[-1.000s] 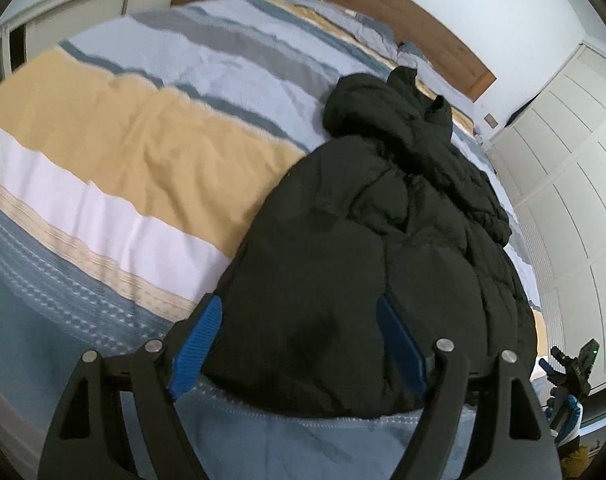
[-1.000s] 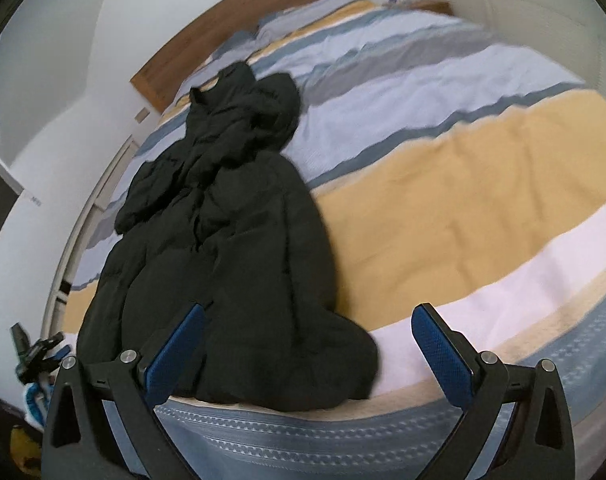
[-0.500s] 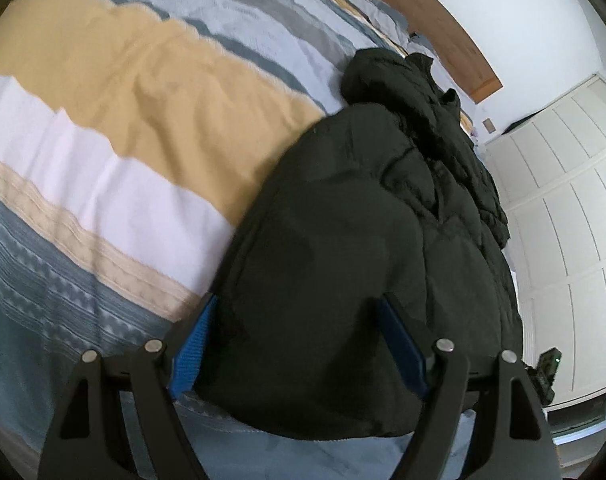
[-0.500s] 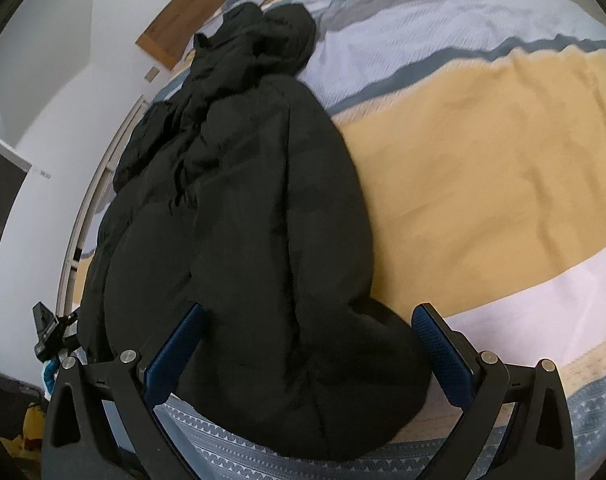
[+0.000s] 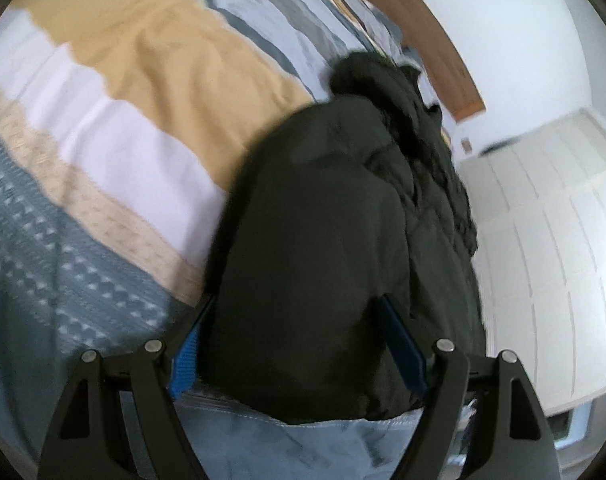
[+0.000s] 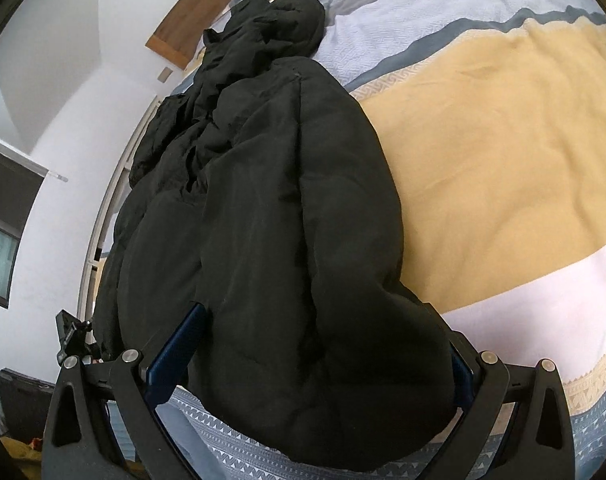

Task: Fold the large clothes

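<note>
1. A long black padded hooded coat (image 5: pixel 323 240) is lying lengthwise on a bed covered by a striped quilt in yellow, white, grey and patterned blue bands (image 5: pixel 123 128), its hood (image 6: pixel 291 20) pointing toward the brown wooden headboard (image 5: pixel 443 60) and its hem reaching the blue patterned band at the foot edge of the bed.
2. The coat is sitting close to one long side edge of the bed, the side facing the white panelled wardrobe doors (image 5: pixel 551 240); the yellow and white bands are lying bare beside it.
3. The left gripper (image 5: pixel 299 344), black-framed with blue pads, is standing with its jaws wide apart, one on each side of the coat's hem, and the bulky fabric is filling the gap between them; the left-view frame is blurred, so I cannot tell whether the pads are pressing on the cloth.
4. The right gripper (image 6: pixel 307 364) is also spreading its jaws wide around the hem end of the coat, with one blue pad (image 6: pixel 175 356) showing at the fabric's edge and the other mostly hidden behind the puffed hem.
5. A small black device on a stand (image 6: pixel 69 336) is standing beyond the bed's side edge, near the white wall (image 6: pixel 63 140).
</note>
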Tool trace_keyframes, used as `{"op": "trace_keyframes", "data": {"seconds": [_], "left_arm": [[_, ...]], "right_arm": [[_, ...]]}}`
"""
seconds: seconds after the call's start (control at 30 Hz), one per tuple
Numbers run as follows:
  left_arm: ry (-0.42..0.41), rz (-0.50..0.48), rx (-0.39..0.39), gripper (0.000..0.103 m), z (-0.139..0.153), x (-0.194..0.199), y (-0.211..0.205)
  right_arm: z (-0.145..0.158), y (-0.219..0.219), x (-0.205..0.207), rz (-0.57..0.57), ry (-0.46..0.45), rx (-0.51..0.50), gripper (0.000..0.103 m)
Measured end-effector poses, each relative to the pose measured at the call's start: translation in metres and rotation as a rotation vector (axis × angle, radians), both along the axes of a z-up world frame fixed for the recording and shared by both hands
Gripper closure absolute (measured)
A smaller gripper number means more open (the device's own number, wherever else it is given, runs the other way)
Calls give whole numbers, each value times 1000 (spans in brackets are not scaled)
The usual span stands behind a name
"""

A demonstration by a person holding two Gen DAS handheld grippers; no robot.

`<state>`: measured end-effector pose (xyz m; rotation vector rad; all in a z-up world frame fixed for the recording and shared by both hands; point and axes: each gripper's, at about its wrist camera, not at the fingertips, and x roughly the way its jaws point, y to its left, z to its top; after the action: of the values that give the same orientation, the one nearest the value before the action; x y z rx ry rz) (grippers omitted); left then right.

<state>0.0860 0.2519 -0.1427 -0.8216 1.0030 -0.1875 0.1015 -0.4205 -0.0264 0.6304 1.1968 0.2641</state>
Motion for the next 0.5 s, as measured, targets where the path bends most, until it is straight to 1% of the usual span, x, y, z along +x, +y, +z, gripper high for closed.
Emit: {"op": "trace_keyframes", "data": {"seconds": [0.07,0.13,0.2,0.27,0.33,0.43,0.5], "left_arm": [[3,46,-27,24,-3,-4,15],[7,66,-67,24,-7,-6,24],[9,55,-122,24,-14,-7,25],[10,21,-179,24,-23,-9,18],[5,6,-220,24,-29,-12,12],[-19,14,-268,24,-32,-14,6],[-34,37,-303,24,-33,-16,5]], "right_arm": [[2,2,3,1,2,0,1],[1,1,5,0,3,0,1],[0,-1,4,-7,5,8,1],[-2,-2,5,-12,6,16,1],[-3,-3,4,-16,7,25,1],[-4,-2,6,-12,13,27,1],[-3,-2,6,-10,13,29,1]]}}
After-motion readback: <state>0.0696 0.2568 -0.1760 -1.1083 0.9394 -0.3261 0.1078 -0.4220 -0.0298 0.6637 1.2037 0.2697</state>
